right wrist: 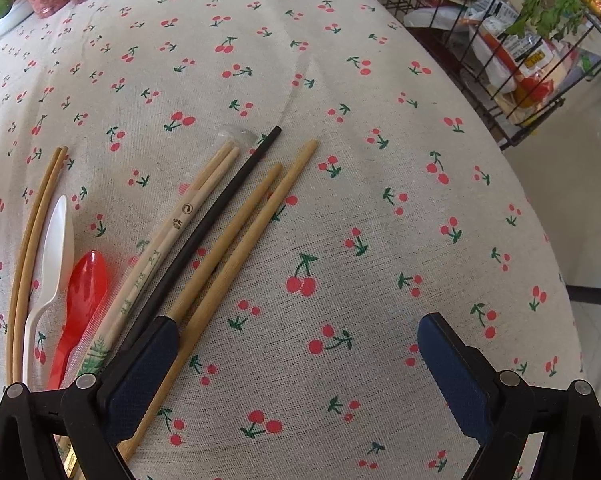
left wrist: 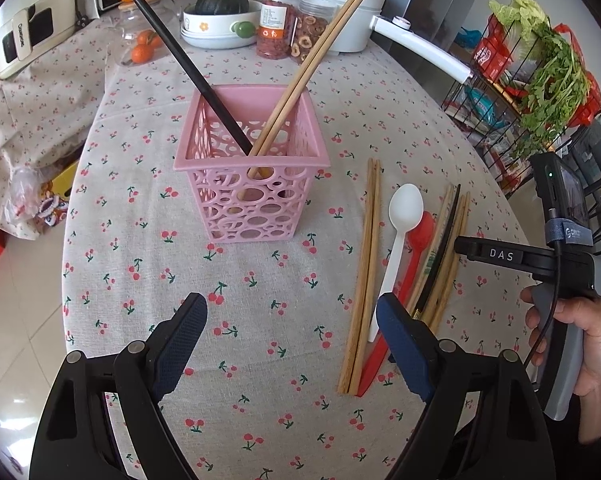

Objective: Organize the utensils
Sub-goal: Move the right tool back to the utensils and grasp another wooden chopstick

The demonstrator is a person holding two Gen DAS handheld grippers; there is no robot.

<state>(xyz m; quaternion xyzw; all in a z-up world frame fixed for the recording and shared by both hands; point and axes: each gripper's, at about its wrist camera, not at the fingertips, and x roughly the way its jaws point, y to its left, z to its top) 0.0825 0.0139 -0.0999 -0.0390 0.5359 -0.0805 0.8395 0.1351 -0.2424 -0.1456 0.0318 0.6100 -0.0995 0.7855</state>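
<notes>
A pink perforated basket [left wrist: 252, 168] stands mid-table and holds one black chopstick [left wrist: 172, 44] and a wooden chopstick pair [left wrist: 320, 52]. To its right lie a wooden pair [left wrist: 364, 276], a white spoon [left wrist: 400, 232], a red spoon [left wrist: 412, 256], a printed pair [right wrist: 172, 240], a black chopstick [right wrist: 212, 224] and two more wooden chopsticks [right wrist: 240, 232]. My left gripper [left wrist: 292, 340] is open and empty, in front of the basket. My right gripper [right wrist: 300, 360] is open and empty, its left finger [right wrist: 144, 376] over the handle ends of the chopsticks.
Jars [left wrist: 276, 24], a bowl with a squash [left wrist: 220, 20], a white pot [left wrist: 340, 4] and oranges [left wrist: 144, 48] stand at the table's back. A wire rack with greens [left wrist: 540, 80] is off the right edge. The cherry tablecloth [right wrist: 340, 200] covers the table.
</notes>
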